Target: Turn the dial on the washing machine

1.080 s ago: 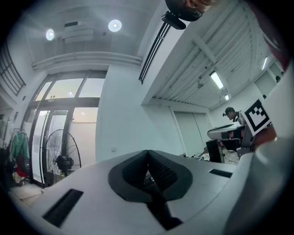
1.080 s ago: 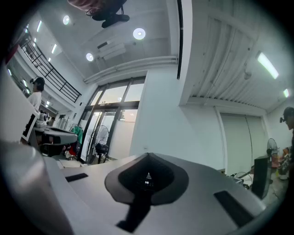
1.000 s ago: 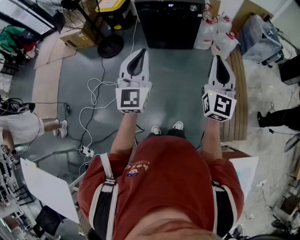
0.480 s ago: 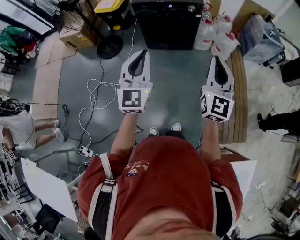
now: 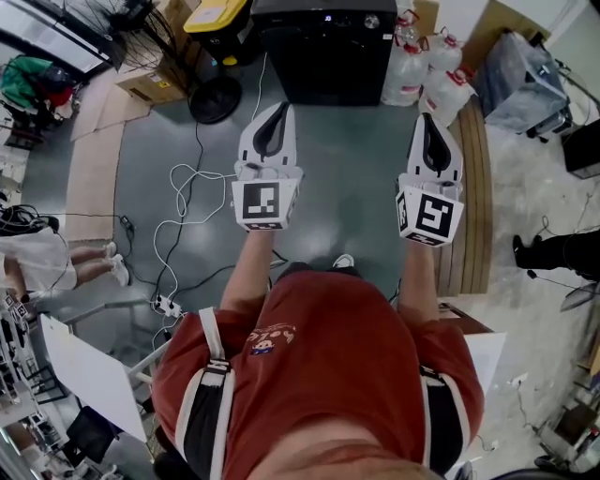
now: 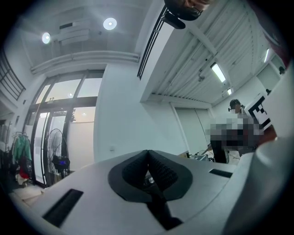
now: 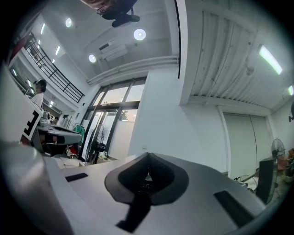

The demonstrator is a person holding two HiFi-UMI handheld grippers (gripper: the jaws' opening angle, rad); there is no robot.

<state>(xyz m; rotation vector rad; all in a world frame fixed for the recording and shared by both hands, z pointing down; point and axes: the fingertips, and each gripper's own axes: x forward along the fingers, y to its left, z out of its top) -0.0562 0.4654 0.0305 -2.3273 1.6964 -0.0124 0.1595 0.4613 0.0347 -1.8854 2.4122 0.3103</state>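
The black washing machine (image 5: 328,56) stands at the far end of the grey floor, top of the head view. A small round dial (image 5: 372,21) sits on its top panel near the right. My left gripper (image 5: 278,105) is held out in front of the person, shut and empty, a short way before the machine's front. The right gripper (image 5: 427,117) is beside it, also shut with nothing in it. In the left gripper view the pads (image 6: 158,167) meet at the tips. The right gripper view shows its pads (image 7: 156,172) closed too. Both of those views look up at walls and ceiling; the machine is not in them.
White cables (image 5: 187,187) trail across the floor at left. A yellow-lidded bin (image 5: 217,14) and a round fan base (image 5: 214,98) stand left of the machine, and water jugs (image 5: 412,70) right of it. Wooden boards (image 5: 473,187) lie at right. Another person (image 5: 37,258) stands far left.
The person has stepped forward, so both grippers have come nearer the washing machine. Their jaws have stayed shut.
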